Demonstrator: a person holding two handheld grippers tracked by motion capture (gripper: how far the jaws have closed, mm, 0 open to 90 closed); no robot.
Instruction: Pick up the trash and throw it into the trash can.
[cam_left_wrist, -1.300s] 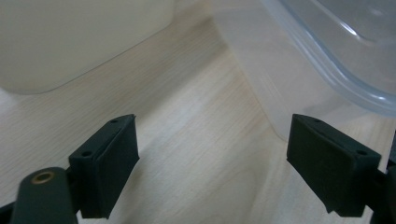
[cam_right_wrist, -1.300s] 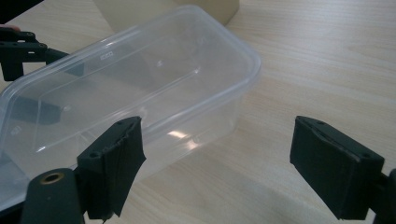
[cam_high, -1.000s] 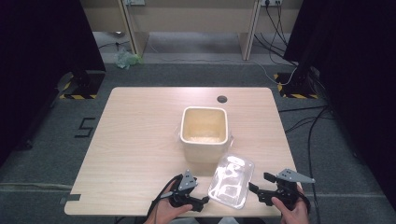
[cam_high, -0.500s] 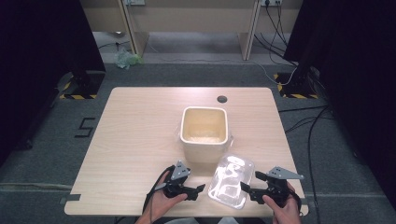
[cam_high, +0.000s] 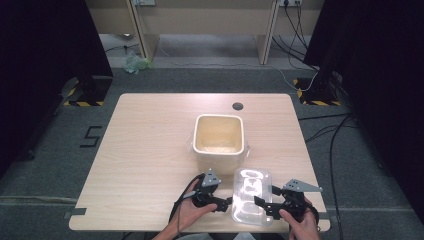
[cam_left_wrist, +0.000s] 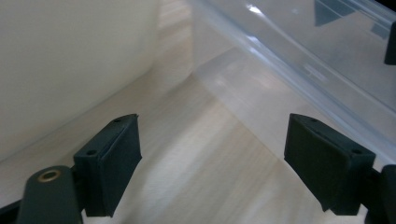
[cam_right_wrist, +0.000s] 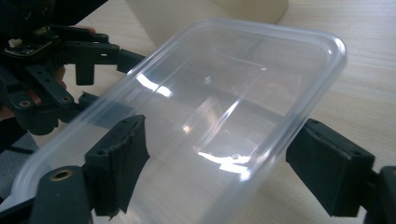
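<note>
The wooden surface (cam_high: 150, 150) carries a cream square tub (cam_high: 219, 137) near its middle. Just in front of the tub lies a clear plastic container (cam_high: 251, 196), by the near edge. The left gripper (cam_high: 220, 202) and right gripper (cam_high: 264, 206) flank the container, both jaws wide and holding nothing. This looks like the approach to a two-sided grasp; next, each gripper needs to close on a container rim.
</note>
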